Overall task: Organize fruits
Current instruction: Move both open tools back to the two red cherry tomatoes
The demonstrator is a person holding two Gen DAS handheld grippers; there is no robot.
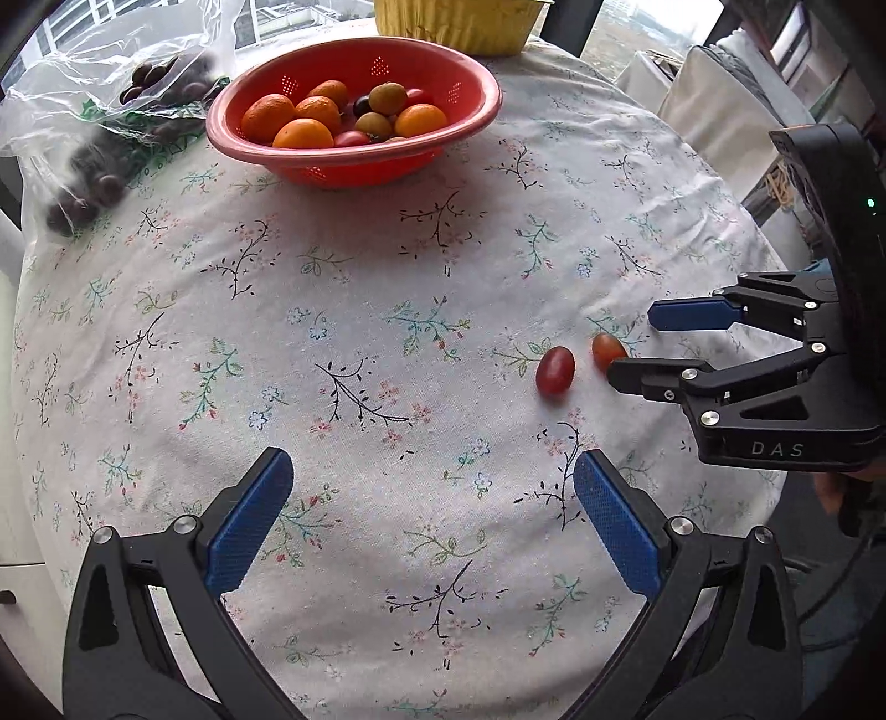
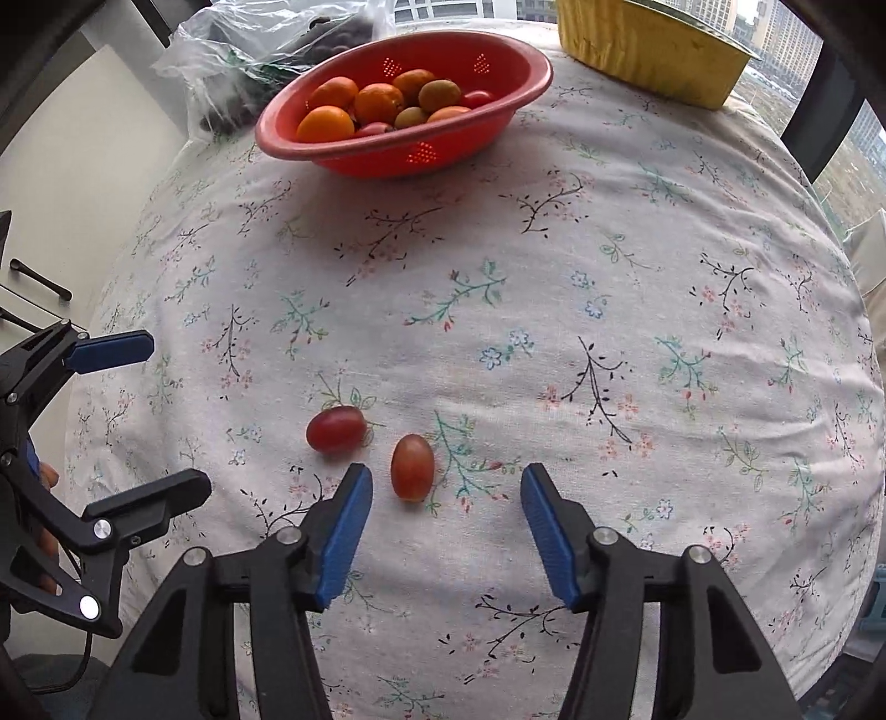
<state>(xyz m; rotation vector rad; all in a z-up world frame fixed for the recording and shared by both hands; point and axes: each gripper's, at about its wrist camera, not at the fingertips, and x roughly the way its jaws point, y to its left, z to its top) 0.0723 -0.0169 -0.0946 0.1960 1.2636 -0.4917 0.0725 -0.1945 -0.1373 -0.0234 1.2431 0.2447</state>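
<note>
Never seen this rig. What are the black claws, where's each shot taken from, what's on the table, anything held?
No robot: a person holds a two-finger gripper in each hand, each with its own fisheye camera looking along the fingers. One view is from the left gripper, the other from the right gripper. Both are open and hold nothing. On the flowered tablecloth lie two loose red grape tomatoes, the first just ahead of the right gripper. Further back: a red colander of mixed fruit, a yellow tub and a plastic bag of dark fruit.

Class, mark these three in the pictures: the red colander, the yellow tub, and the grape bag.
Red colander point(image 2: 515, 88): right wrist view, on its bare right rim.
Yellow tub point(image 2: 642, 52): right wrist view, on its ribbed side wall.
Grape bag point(image 1: 105, 66): left wrist view, on the clear plastic above the grapes.
</note>
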